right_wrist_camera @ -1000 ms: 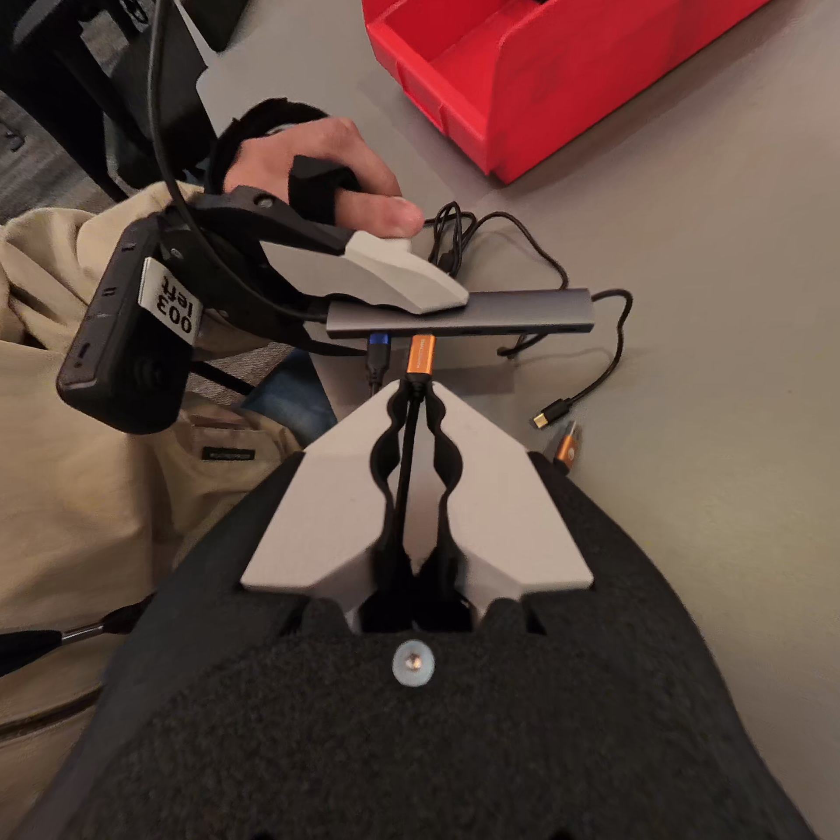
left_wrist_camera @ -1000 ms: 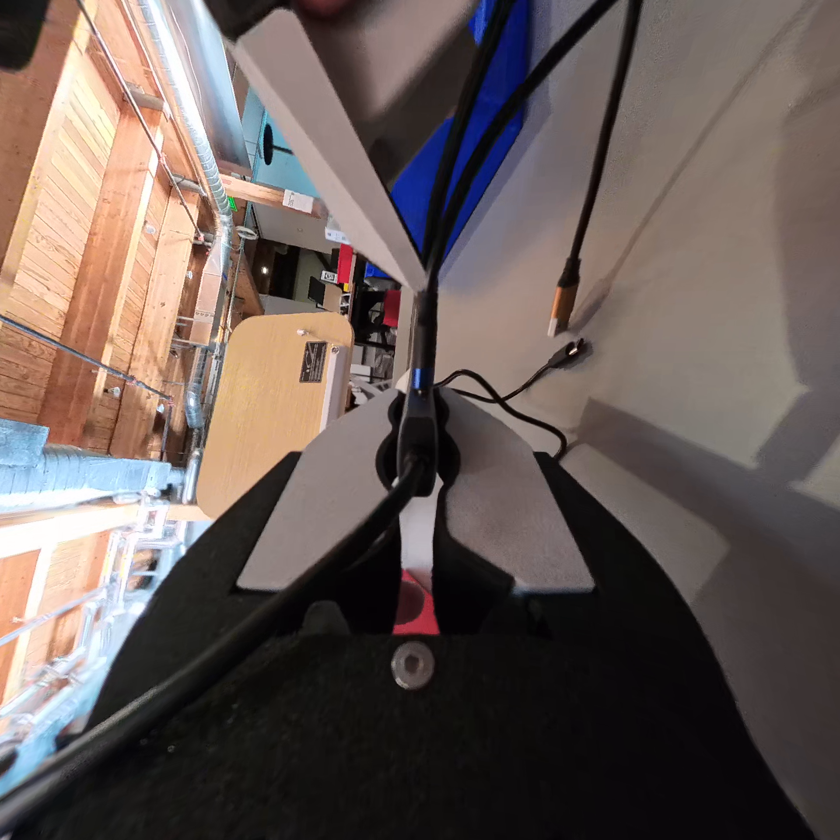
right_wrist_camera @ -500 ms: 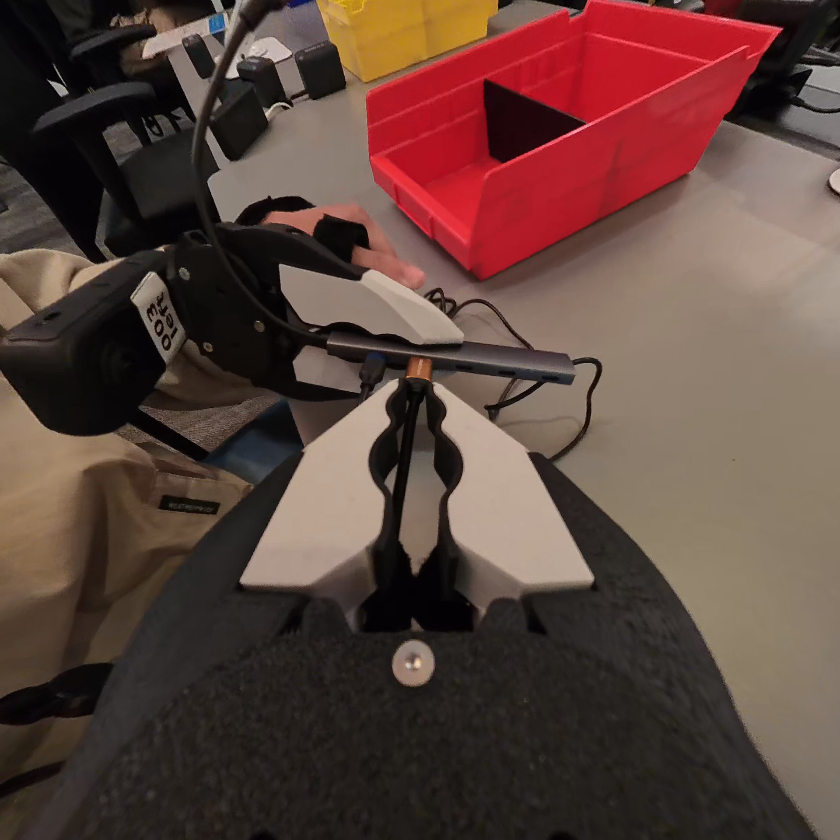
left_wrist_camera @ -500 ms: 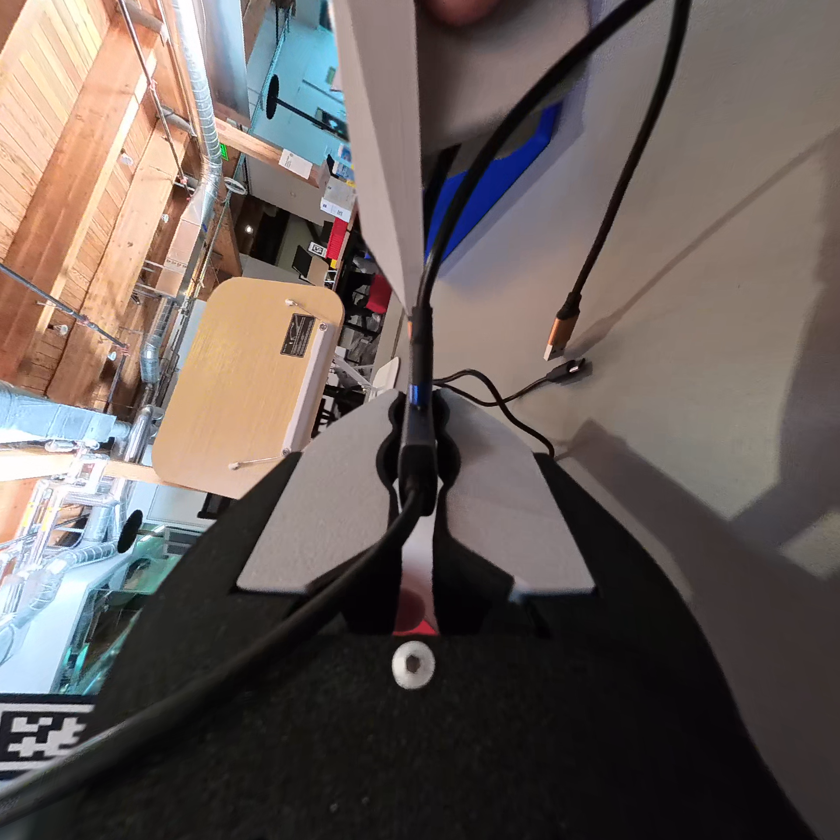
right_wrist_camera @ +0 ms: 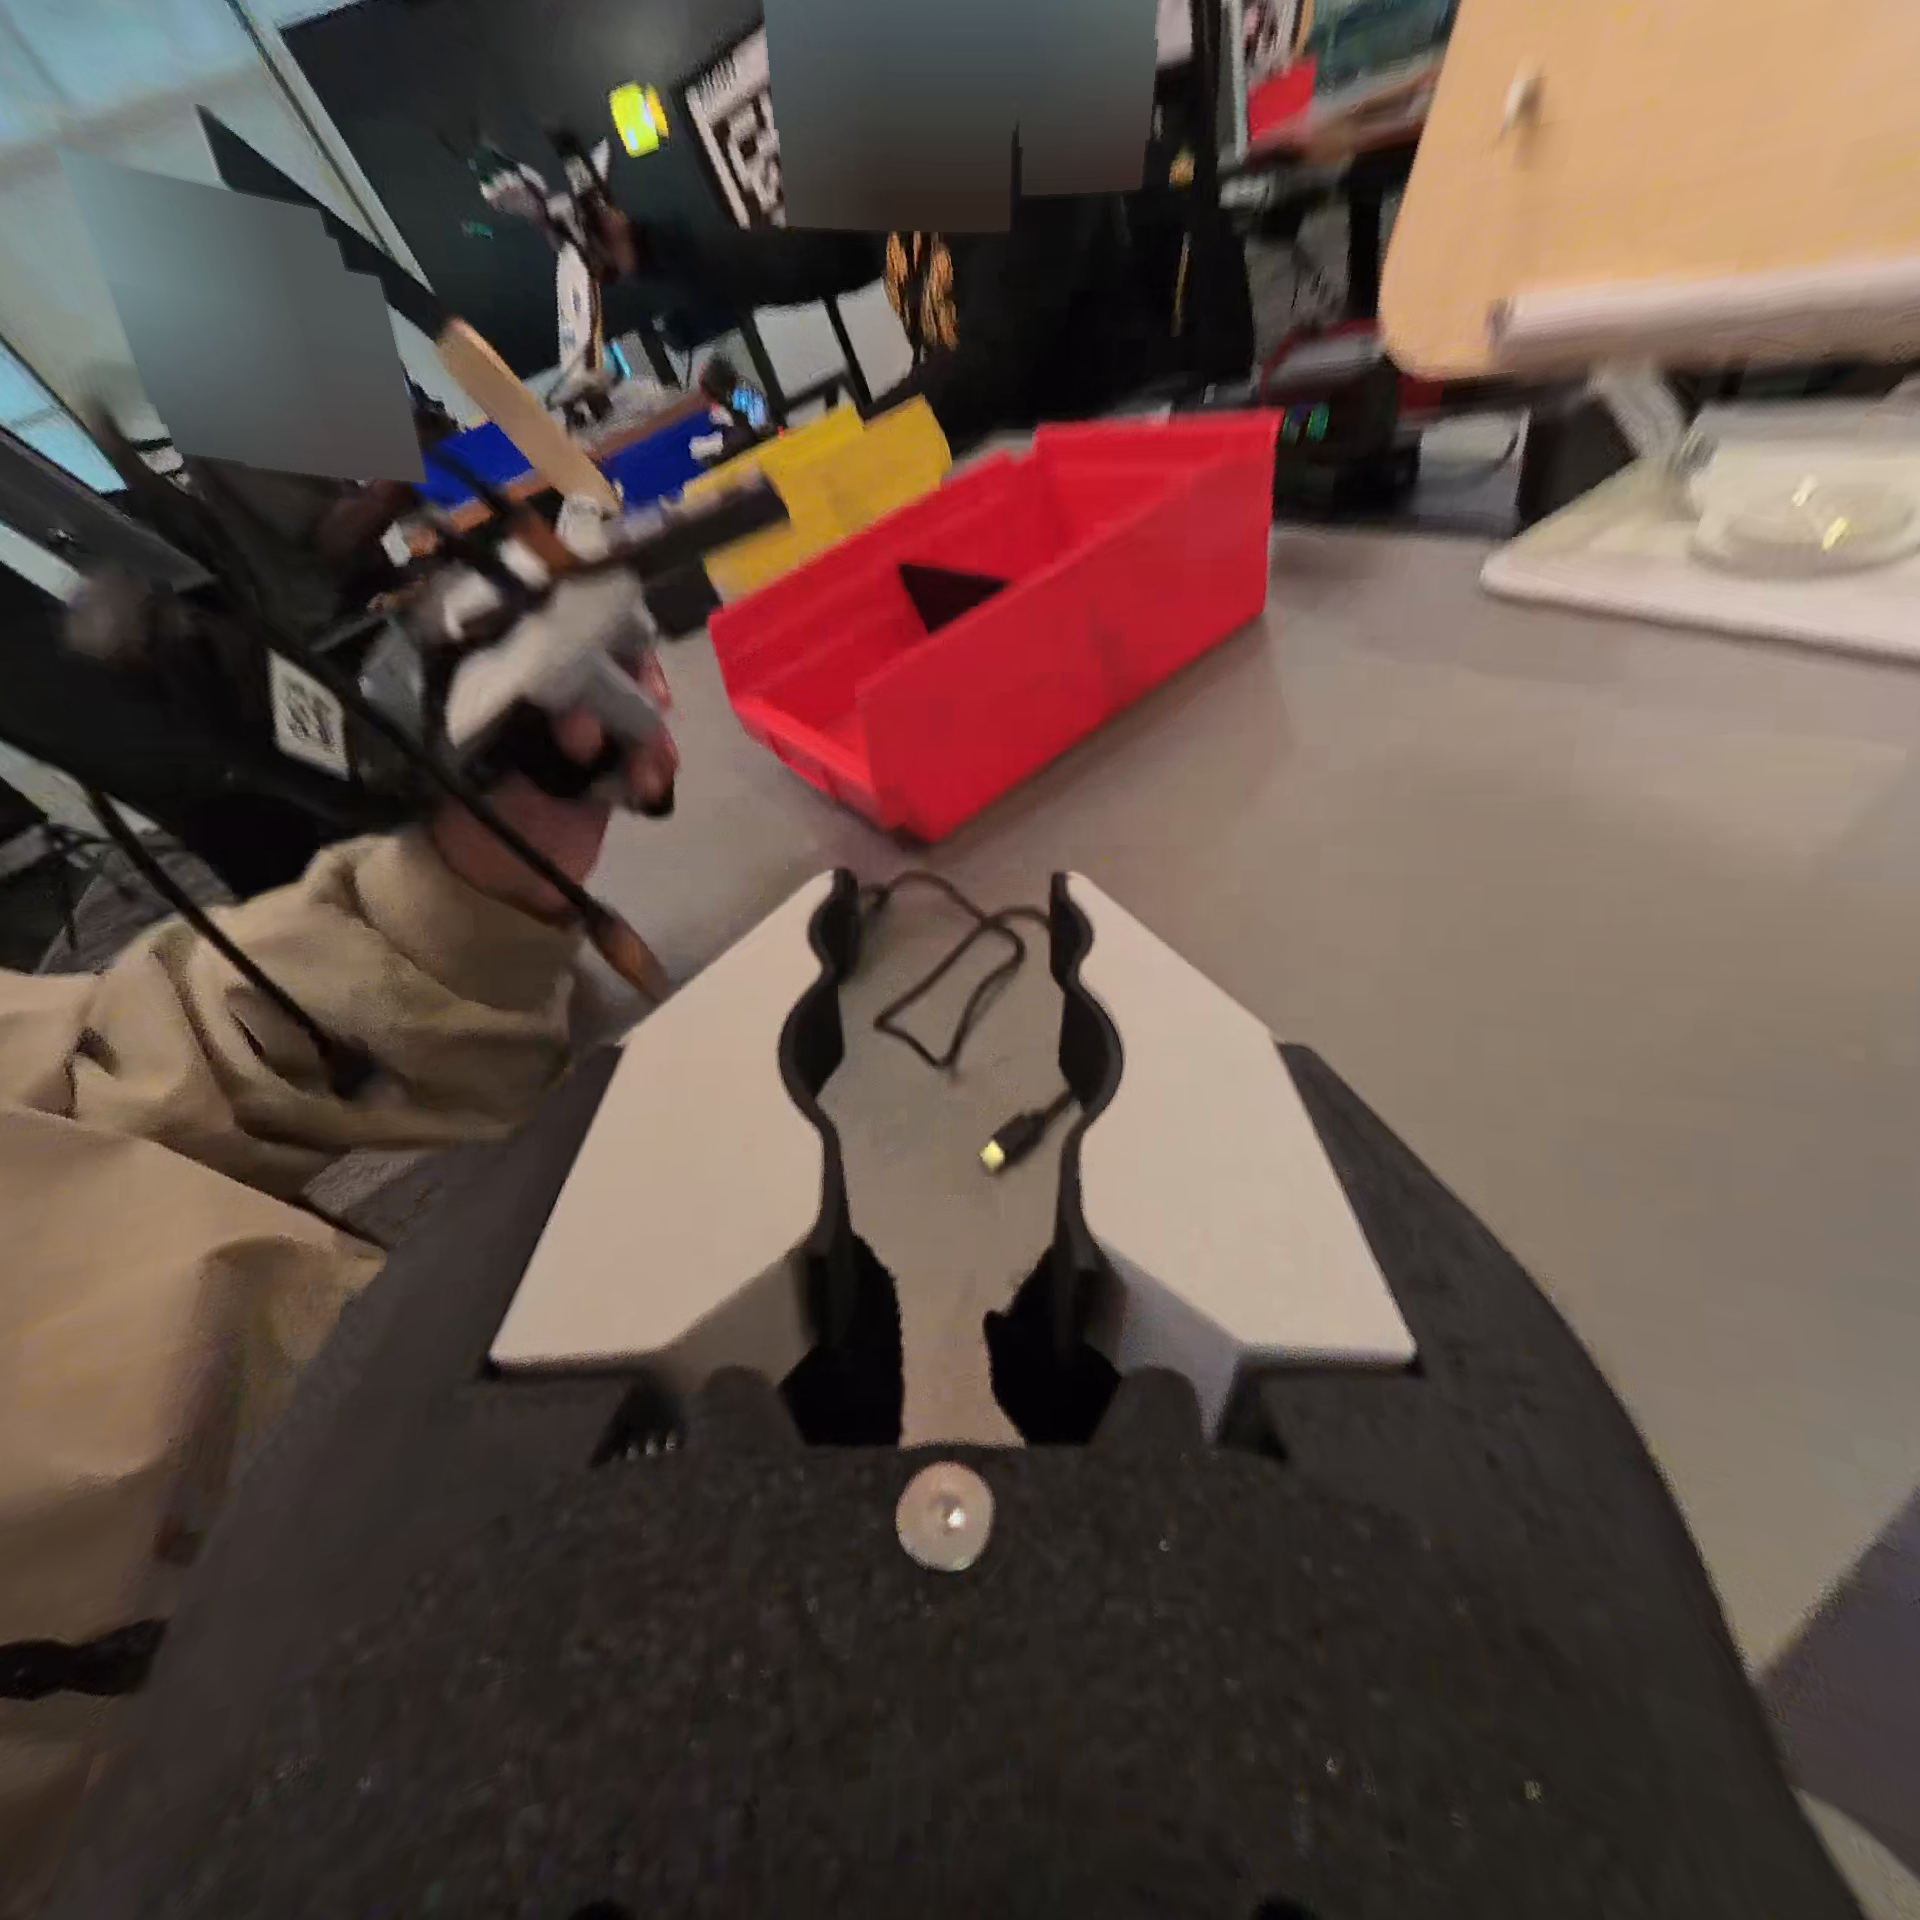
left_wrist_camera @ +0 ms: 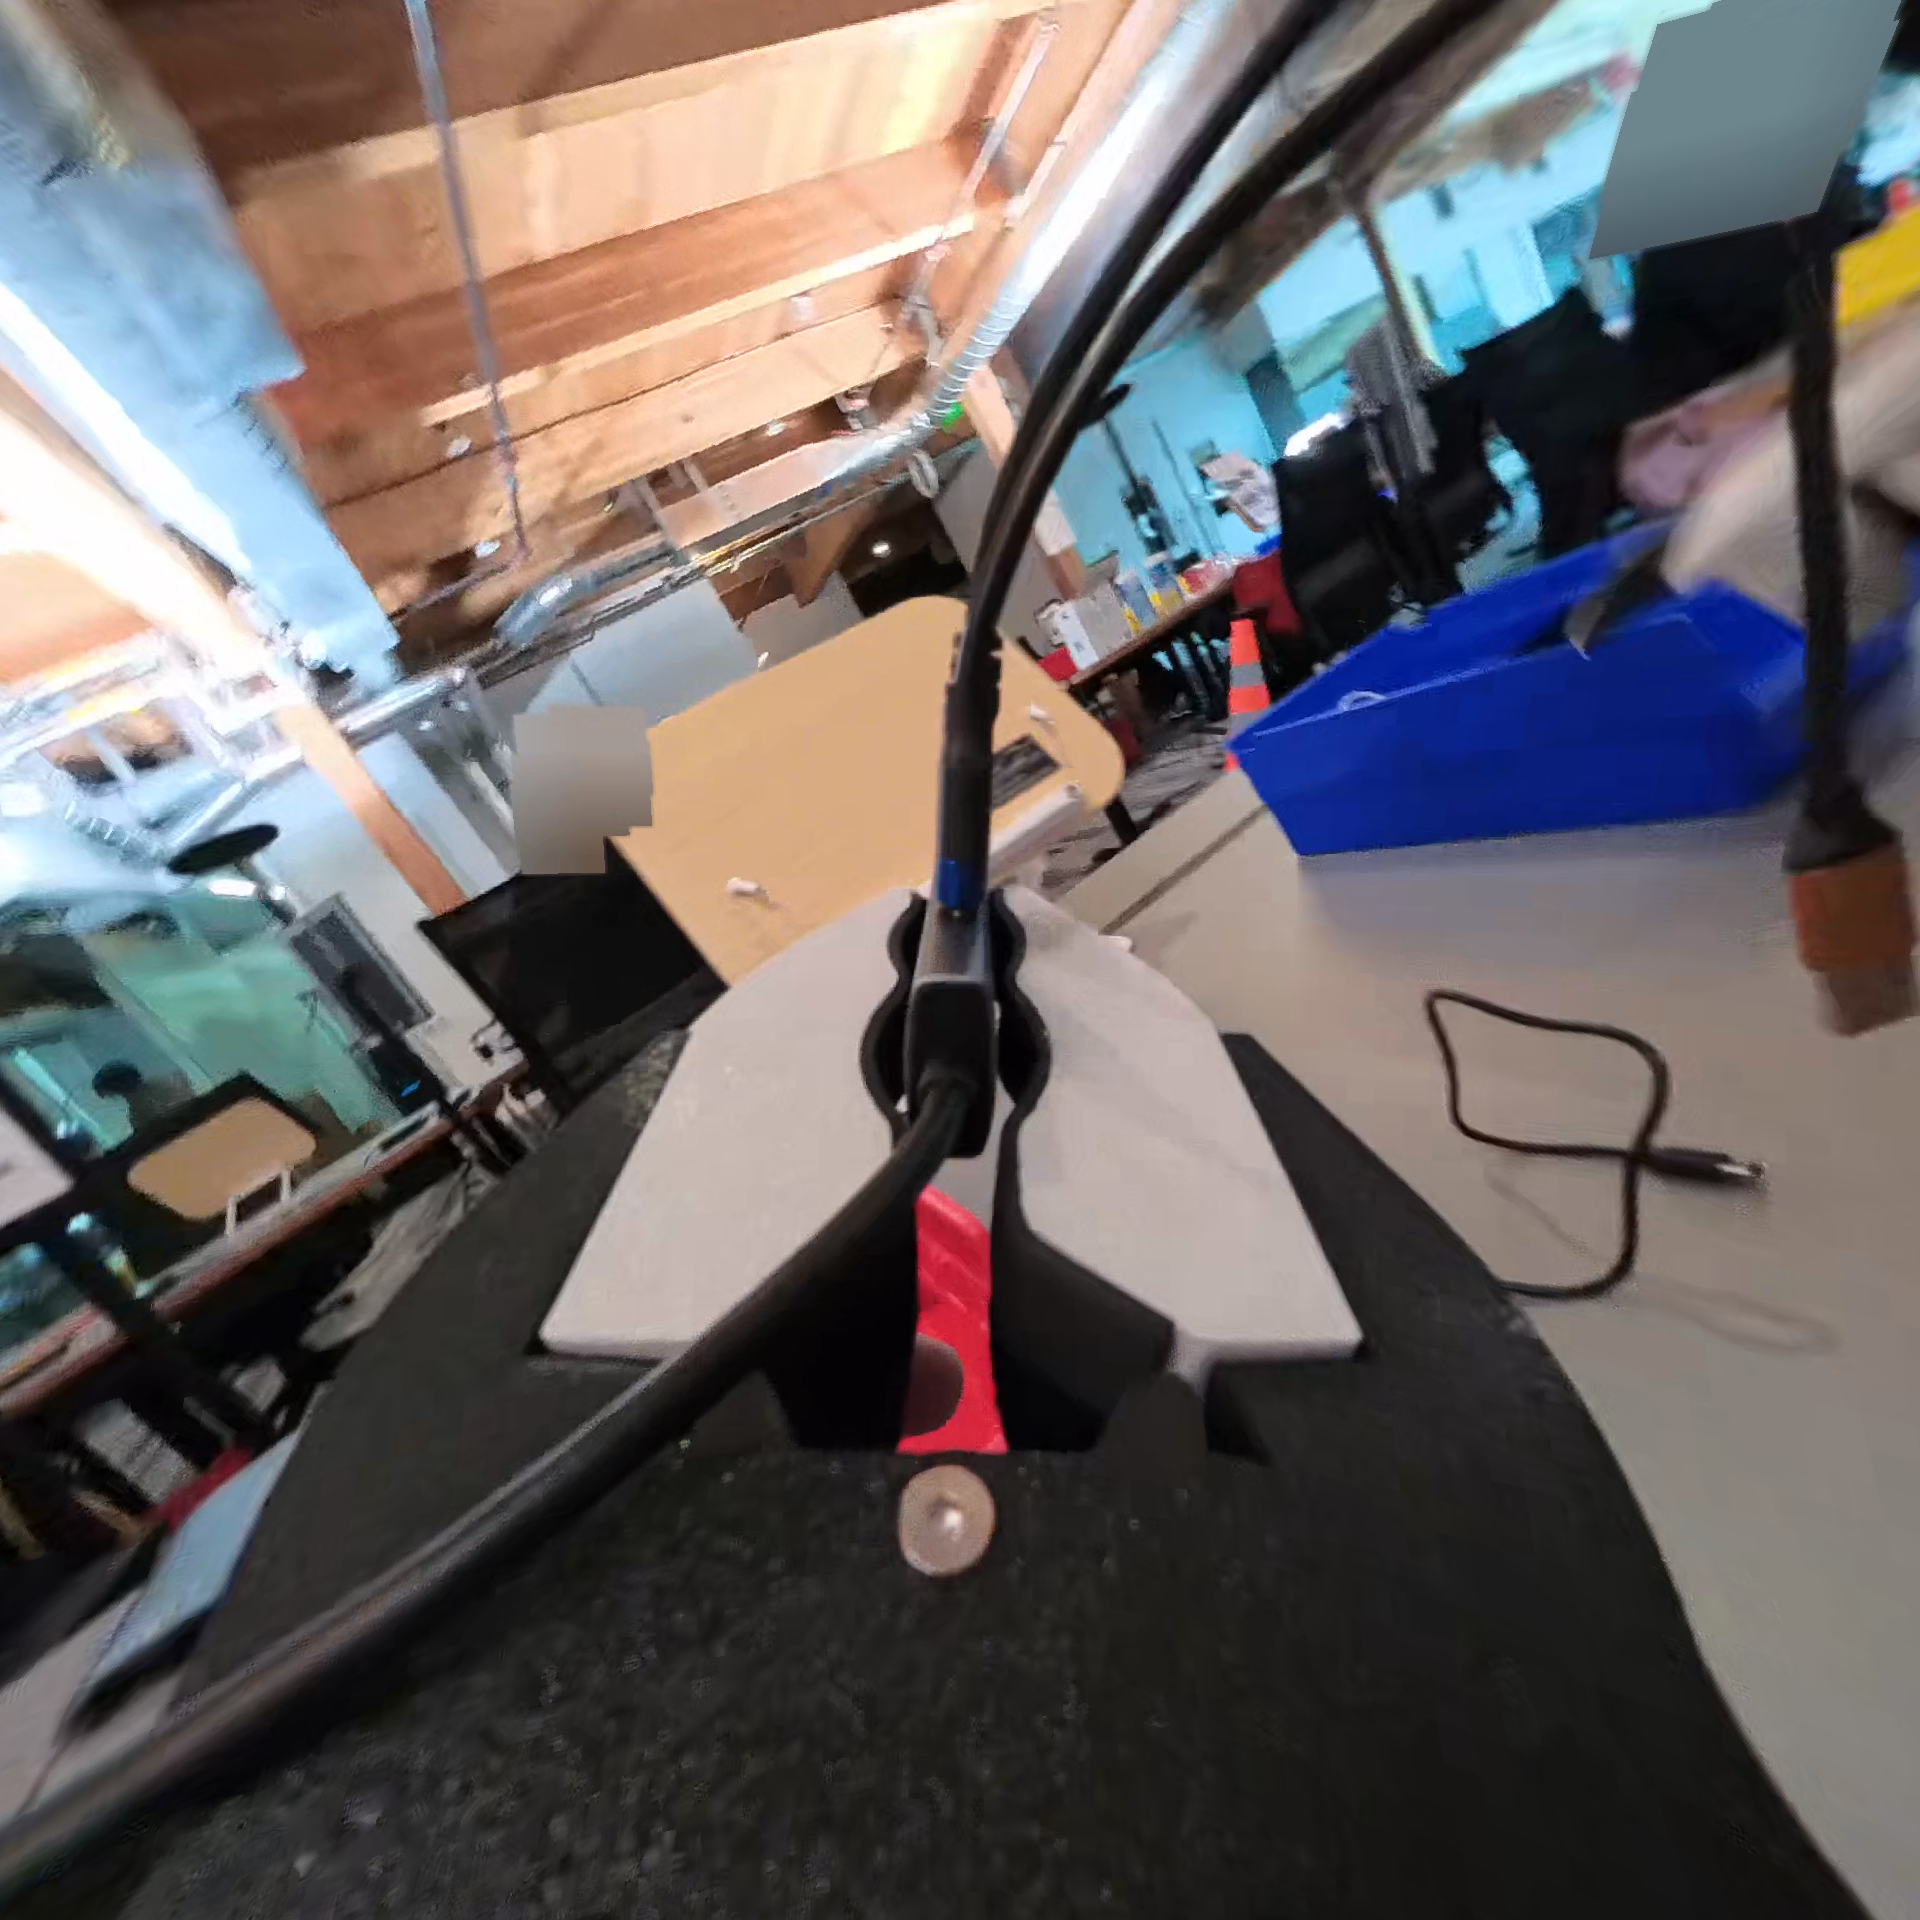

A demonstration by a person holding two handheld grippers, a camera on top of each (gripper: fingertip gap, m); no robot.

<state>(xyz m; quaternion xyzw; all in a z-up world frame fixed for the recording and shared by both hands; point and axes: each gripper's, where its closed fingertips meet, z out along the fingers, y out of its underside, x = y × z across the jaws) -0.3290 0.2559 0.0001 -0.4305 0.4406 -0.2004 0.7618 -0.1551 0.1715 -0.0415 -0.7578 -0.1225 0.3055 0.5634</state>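
My left gripper [left_wrist_camera: 951,925] is shut on a black cable plug with a blue ring [left_wrist_camera: 948,997]; its cable runs up out of view. A second black cable with an orange plug [left_wrist_camera: 1849,935] hangs free at the right. My right gripper [right_wrist_camera: 951,899] is open and empty, low over the grey table [right_wrist_camera: 1455,935]. A thin black cable [right_wrist_camera: 956,966] with a small plug [right_wrist_camera: 1003,1148] lies on the table between its fingers. In the right wrist view the left gripper [right_wrist_camera: 561,665] is raised at the left in a hand, blurred, with the orange plug [right_wrist_camera: 623,951] dangling below it.
A red bin [right_wrist_camera: 997,644] stands on the table beyond the right gripper, with yellow bins [right_wrist_camera: 831,468] behind it. A white tray [right_wrist_camera: 1714,561] sits at the far right. A blue bin [left_wrist_camera: 1538,727] stands right of the left gripper. The thin cable [left_wrist_camera: 1558,1091] lies before it. Left tips to right tips: about 20 cm.
My right gripper opened, let go of the orange-plug cable and drew back. My left gripper lifted and swung round with the blue-ringed plug; the orange plug now hangs free.
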